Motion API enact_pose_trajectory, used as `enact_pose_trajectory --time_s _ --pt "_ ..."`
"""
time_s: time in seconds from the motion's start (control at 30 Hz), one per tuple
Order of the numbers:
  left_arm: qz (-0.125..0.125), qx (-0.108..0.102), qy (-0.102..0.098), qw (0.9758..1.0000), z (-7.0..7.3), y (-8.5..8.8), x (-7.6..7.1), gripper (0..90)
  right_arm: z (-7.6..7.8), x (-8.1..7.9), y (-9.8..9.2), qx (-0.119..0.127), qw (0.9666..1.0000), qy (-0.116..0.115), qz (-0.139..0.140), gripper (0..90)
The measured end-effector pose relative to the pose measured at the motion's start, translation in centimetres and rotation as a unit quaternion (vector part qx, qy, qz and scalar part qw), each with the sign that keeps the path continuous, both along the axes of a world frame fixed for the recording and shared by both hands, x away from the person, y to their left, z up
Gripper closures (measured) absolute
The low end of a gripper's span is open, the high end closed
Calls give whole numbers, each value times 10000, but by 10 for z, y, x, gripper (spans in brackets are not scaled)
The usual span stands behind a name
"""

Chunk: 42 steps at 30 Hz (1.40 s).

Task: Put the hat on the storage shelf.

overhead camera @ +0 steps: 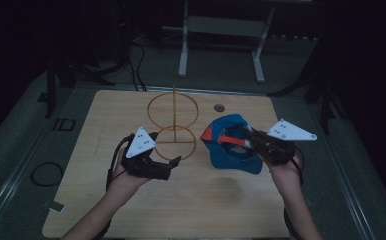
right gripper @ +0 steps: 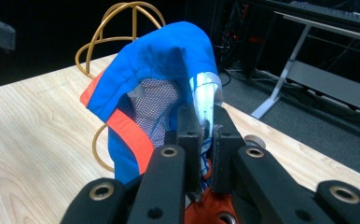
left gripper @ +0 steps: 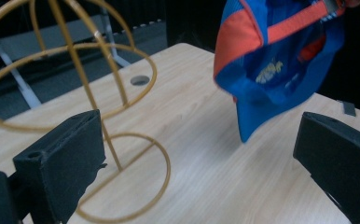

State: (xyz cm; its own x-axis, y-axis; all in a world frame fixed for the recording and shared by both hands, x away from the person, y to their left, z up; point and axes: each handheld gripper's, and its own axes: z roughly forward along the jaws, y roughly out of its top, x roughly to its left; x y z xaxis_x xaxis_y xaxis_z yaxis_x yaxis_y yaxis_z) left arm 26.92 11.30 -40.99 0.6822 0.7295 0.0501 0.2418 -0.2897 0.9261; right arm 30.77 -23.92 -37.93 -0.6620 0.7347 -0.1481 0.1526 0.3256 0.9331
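A blue and orange cap [overhead camera: 229, 145] is held clear above the table [overhead camera: 206, 200], clamped at its edge between the closed jaws of the right tool [right gripper: 205, 133]. The left tool [overhead camera: 173, 162] is kept open and empty, just beside the base ring of the gold wire stand [overhead camera: 173, 120].

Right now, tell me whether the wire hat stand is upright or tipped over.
Upright. The wire hat stand rests on its round base on the table, post vertical, hoops on top, nothing hung on it.
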Motion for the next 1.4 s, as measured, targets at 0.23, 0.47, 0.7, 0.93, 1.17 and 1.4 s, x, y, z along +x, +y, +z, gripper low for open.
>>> enact_pose_trajectory --time_s 0.23,0.47,0.7,0.93,1.17,1.4 --pt "-251 14 -58 9997 11 -22 8 52 1 -10 10 -58 9998 -65 203 852" --pt "-543 122 -136 9984 31 -50 22 114 1 -16 16 -75 9993 -78 345 852" --pt "-834 225 -16 9963 35 -74 36 157 -2 -21 22 -138 9987 -89 482 851" --pt "-1027 366 146 9939 32 -89 44 285 -2 -26 24 -103 9981 -98 602 851" --pt "-1338 428 263 9897 28 -96 48 439 -1 -30 28 -132 9974 -131 694 851" --pt "-1456 401 184 9884 28 -99 48 683 -2 -31 31 -127 9969 -106 765 851"
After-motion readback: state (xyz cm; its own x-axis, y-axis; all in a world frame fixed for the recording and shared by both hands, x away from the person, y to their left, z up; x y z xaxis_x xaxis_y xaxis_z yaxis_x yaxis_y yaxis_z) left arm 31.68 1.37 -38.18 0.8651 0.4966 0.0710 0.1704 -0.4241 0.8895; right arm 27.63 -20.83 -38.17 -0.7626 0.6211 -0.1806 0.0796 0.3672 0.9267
